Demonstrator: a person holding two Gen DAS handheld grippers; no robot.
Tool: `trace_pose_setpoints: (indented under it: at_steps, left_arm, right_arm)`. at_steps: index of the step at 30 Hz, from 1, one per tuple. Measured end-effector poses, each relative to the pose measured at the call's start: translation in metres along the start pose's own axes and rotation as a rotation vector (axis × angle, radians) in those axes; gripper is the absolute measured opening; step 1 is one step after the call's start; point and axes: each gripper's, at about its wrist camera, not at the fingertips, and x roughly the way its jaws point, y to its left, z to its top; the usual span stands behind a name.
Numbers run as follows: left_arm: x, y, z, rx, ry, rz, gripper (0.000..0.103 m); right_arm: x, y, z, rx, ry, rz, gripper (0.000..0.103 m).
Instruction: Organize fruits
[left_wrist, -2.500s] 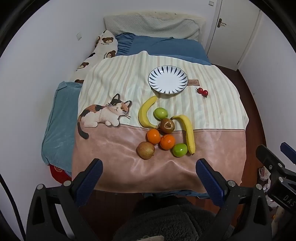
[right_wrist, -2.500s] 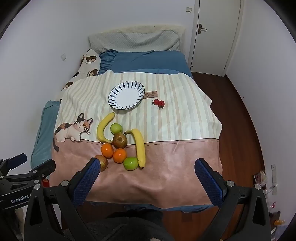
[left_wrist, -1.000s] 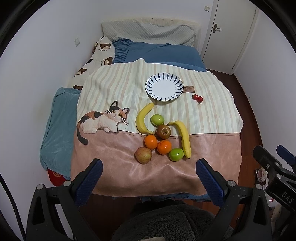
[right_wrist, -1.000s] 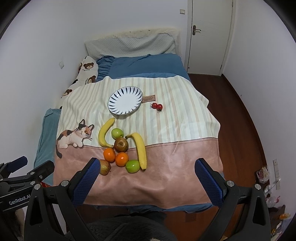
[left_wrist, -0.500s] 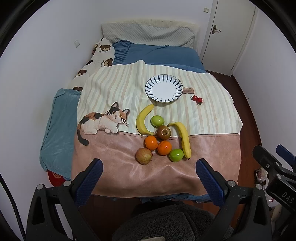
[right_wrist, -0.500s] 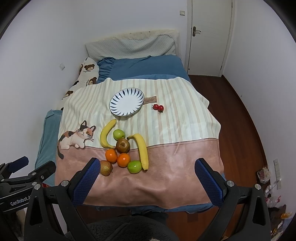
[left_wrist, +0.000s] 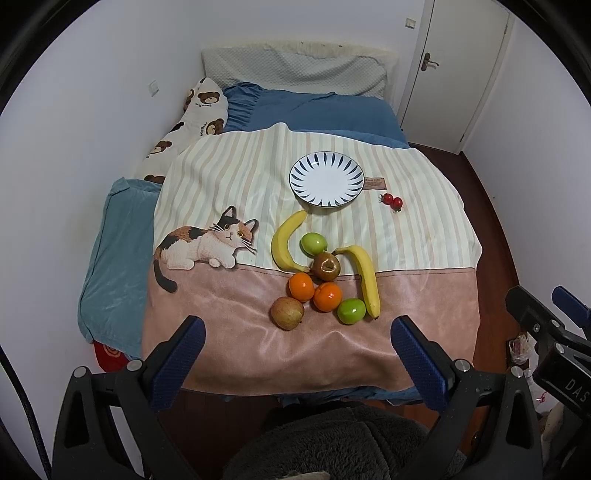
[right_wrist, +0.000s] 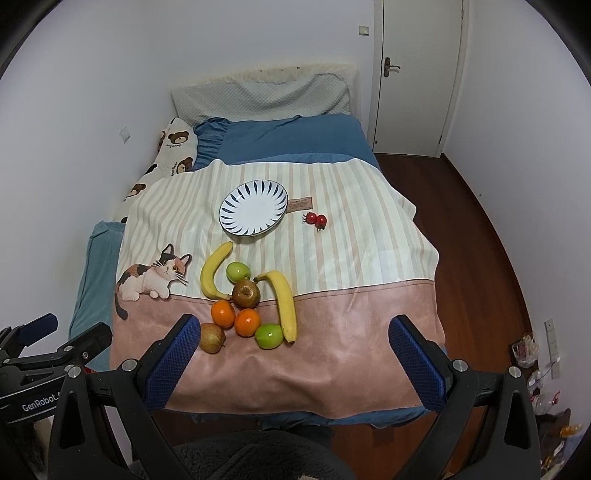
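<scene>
A cluster of fruit lies on the bed cover: two bananas (left_wrist: 284, 242) (left_wrist: 365, 277), two green apples (left_wrist: 314, 243) (left_wrist: 351, 311), two oranges (left_wrist: 301, 287) (left_wrist: 327, 296), a brown pear (left_wrist: 326, 266) and a reddish apple (left_wrist: 287, 312). An empty white plate with blue rays (left_wrist: 327, 178) sits farther back, with two cherry tomatoes (left_wrist: 392, 200) to its right. My left gripper (left_wrist: 295, 345) and right gripper (right_wrist: 291, 345) are both open and empty, held above the foot of the bed, short of the fruit.
The bed cover (left_wrist: 229, 177) bears a cat picture (left_wrist: 203, 243). Pillows (left_wrist: 295, 70) lie at the head. White walls flank the bed on the left; a door (right_wrist: 417, 74) and wooden floor (right_wrist: 476, 236) are on the right. Clutter sits on the floor at lower right (right_wrist: 524, 349).
Both views have shifted slightly: the bed and fruit sit a little lower and closer than a second ago. The fruit has not moved. Both grippers stay open.
</scene>
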Motion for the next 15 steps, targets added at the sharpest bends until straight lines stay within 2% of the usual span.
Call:
trace_pose_setpoints:
  at_steps: [15]
  left_arm:
    - [0.0001,-0.0006,0.0011,0.0,-0.004,-0.001,0.103]
  right_arm:
    - [-0.0016,0.0024,0.0027,0.007,-0.007,0.01,0.103]
